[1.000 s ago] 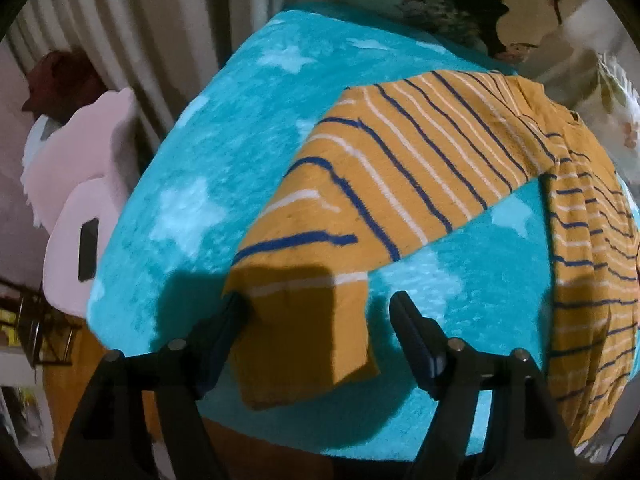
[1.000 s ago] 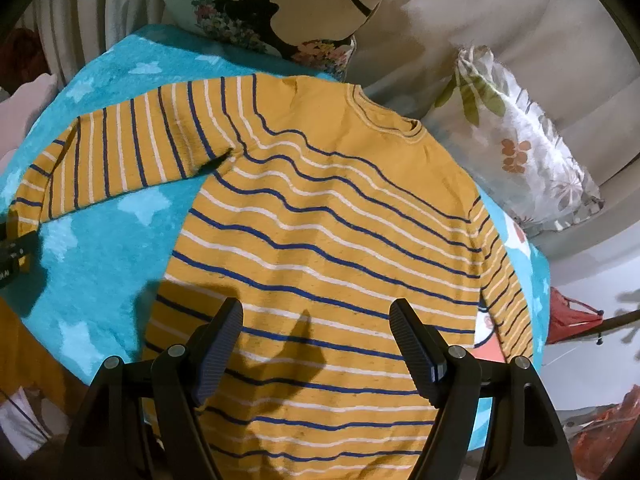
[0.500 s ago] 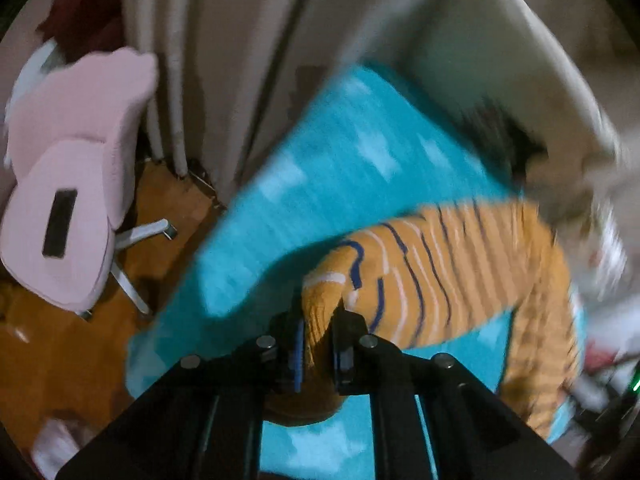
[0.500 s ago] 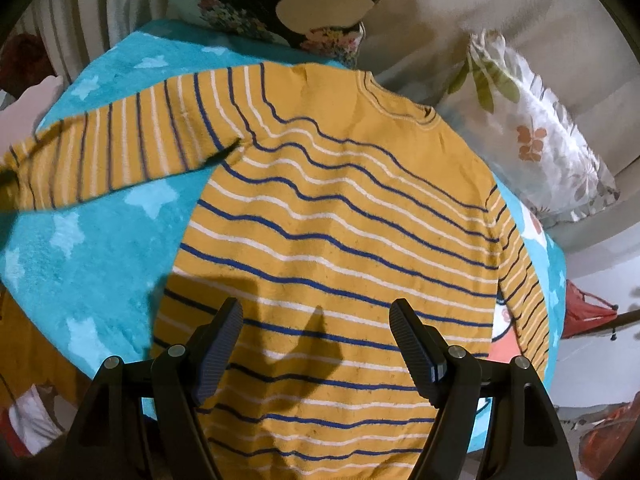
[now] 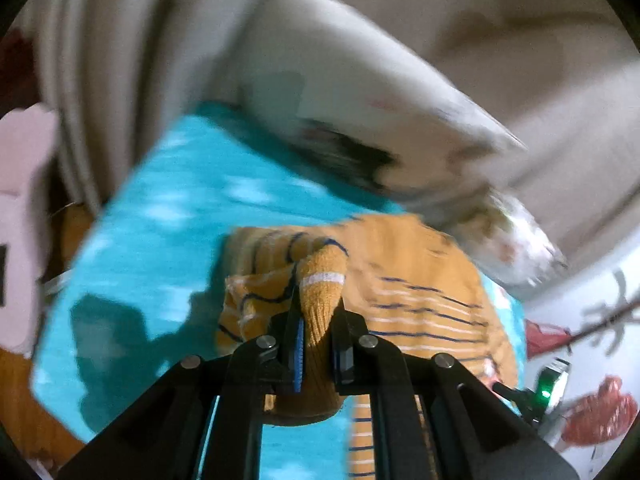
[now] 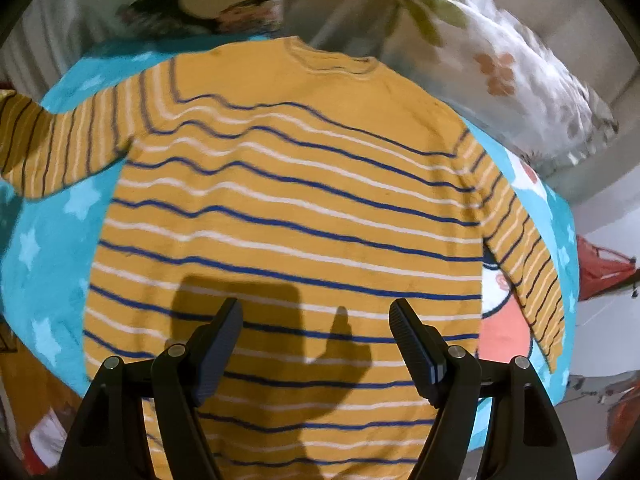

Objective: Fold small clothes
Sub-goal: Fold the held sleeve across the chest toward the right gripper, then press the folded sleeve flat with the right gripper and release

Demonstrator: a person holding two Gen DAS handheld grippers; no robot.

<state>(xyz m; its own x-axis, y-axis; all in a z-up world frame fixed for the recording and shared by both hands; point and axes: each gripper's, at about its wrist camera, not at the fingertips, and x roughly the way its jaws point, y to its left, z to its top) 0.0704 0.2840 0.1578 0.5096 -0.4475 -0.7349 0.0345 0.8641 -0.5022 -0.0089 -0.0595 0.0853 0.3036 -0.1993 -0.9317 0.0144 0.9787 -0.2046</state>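
Observation:
A mustard-yellow sweater (image 6: 288, 200) with blue and white stripes lies flat on a turquoise star blanket (image 6: 48, 220). My left gripper (image 5: 316, 312) is shut on the cuff of the sweater's left sleeve (image 5: 320, 280) and holds it lifted, bunched over the sweater's body (image 5: 420, 292). In the right wrist view that sleeve (image 6: 52, 144) rises off the blanket at the far left. My right gripper (image 6: 316, 320) is open and empty, hovering above the sweater's lower body. The right sleeve (image 6: 524, 248) lies flat along the sweater's side.
Printed pillows (image 6: 500, 64) lie behind the sweater's collar. A pink chair (image 5: 20, 216) stands left of the bed over a wooden floor. Pale curtains (image 5: 80, 60) hang behind. Red items (image 6: 600, 268) sit beyond the blanket's right edge.
My left gripper closed on the sleeve cuff, then lifted it and swung it toward the sweater's body. My right gripper moved slightly closer over the sweater and stayed open.

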